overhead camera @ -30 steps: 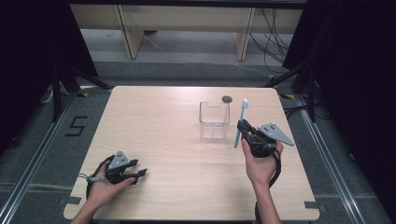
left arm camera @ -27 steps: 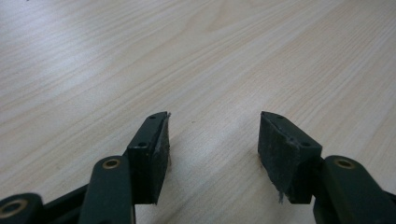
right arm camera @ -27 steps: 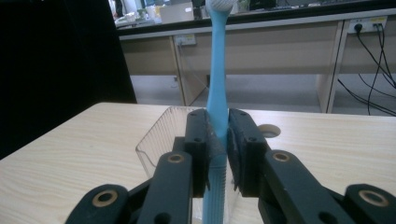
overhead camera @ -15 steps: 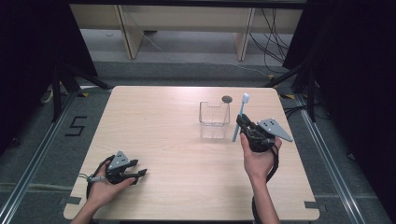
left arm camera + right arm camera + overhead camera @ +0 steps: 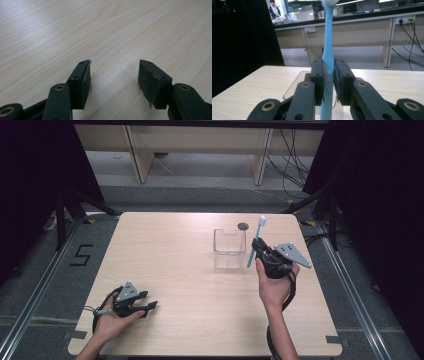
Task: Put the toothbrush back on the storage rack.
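Bare table (image 5: 175, 255) separates right gripper (image 5: 261, 251), clamping toothbrush (image 5: 255, 242), from box (image 5: 229, 248).

High view: fixed above the near edge, facing forward and down over the whole tabletop (image 5: 200, 270). Left gripper view: very close, low over bare wood. Right gripper view: level, facing the far benches; shares the clear container (image 5: 229, 249) with the high view.

matt wood table (image 5: 190, 270), clear plastic box (image 5: 229, 249)
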`<state>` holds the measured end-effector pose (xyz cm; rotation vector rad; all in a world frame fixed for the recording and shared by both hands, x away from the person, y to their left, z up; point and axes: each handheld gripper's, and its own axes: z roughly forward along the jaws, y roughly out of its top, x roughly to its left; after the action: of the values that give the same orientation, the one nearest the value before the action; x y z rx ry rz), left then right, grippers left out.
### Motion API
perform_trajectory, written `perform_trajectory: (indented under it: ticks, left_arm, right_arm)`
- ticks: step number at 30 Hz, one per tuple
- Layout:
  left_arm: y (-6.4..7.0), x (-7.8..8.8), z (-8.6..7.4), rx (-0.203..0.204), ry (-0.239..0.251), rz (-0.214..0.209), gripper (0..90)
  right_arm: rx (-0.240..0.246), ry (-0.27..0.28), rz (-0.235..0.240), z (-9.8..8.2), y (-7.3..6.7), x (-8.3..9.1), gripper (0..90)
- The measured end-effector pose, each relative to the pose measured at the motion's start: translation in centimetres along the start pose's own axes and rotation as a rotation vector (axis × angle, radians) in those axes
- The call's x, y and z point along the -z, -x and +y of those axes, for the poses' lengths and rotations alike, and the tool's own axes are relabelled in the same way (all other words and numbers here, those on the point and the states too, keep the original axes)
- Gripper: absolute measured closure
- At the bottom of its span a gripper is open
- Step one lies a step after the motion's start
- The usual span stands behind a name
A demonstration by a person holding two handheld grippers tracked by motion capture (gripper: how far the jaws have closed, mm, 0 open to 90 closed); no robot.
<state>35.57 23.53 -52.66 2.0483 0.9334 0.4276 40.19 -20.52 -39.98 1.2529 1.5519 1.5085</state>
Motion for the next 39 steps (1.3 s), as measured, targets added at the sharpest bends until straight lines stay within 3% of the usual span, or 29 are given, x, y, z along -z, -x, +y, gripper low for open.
perform_trajectory:
  ticks: [39]
  left_arm:
    - [0.0,0.0,0.0,0.002,0.000,-0.008,43.0]
  right_arm:
    - [-0.009,0.068,-0.023,1.7,-0.4,-4.1,78.9]
